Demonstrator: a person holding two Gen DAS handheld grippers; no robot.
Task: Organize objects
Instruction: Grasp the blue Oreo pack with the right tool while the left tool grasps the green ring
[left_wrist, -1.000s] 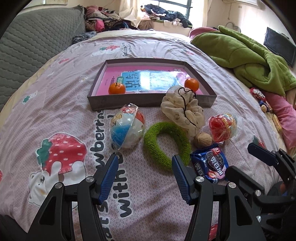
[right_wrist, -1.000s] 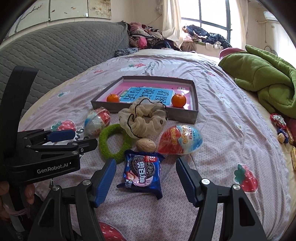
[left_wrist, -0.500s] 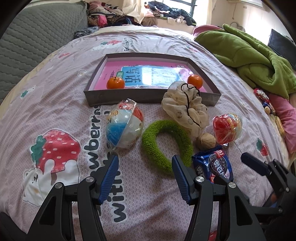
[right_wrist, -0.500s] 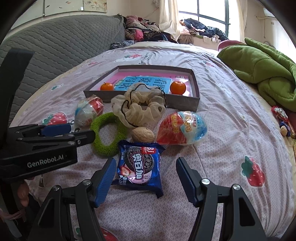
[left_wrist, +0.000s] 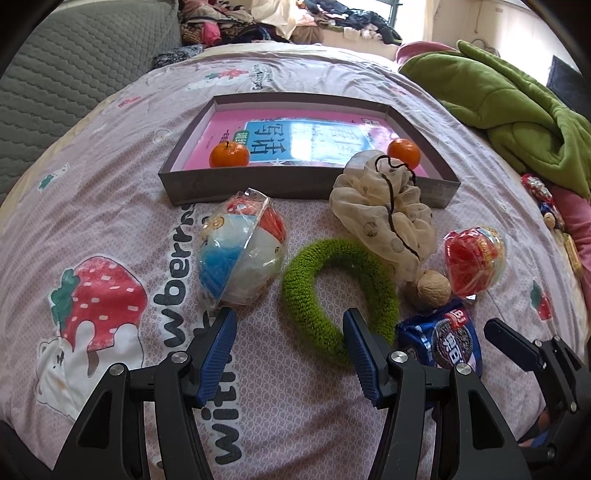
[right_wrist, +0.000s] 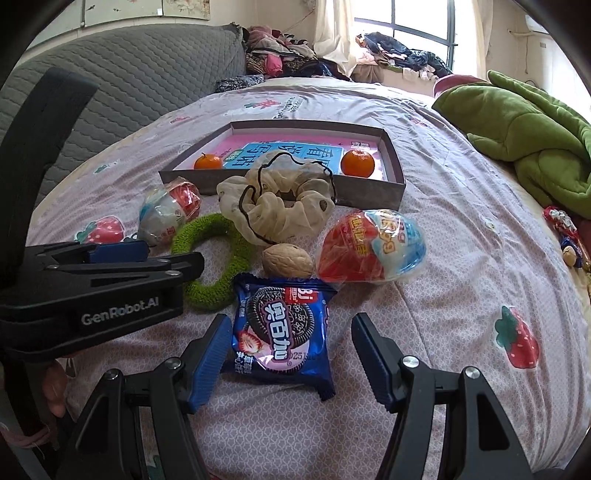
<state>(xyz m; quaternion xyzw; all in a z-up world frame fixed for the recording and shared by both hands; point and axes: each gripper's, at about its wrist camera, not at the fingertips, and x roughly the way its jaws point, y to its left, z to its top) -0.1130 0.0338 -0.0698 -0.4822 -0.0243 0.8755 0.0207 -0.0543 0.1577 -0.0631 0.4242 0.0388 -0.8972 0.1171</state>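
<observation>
Both tongs are easing forward and lower over the bed. The left tongs (left_wrist: 290, 341), still spread wide, are closing in on the green ring (left_wrist: 338, 293); its near curve now sits at their 1 o'clock, just beside the right finger. The right tongs (right_wrist: 290, 349), also spread, are sliding up on the cookie packet (right_wrist: 282, 328), whose near half now lies between the fingers. The objects themselves are not shifting.

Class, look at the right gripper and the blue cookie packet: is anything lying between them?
Nothing visible. The right gripper is open, and the cookie packet lies directly between its fingers. The walnut sits beyond the packet, not in the way.
</observation>
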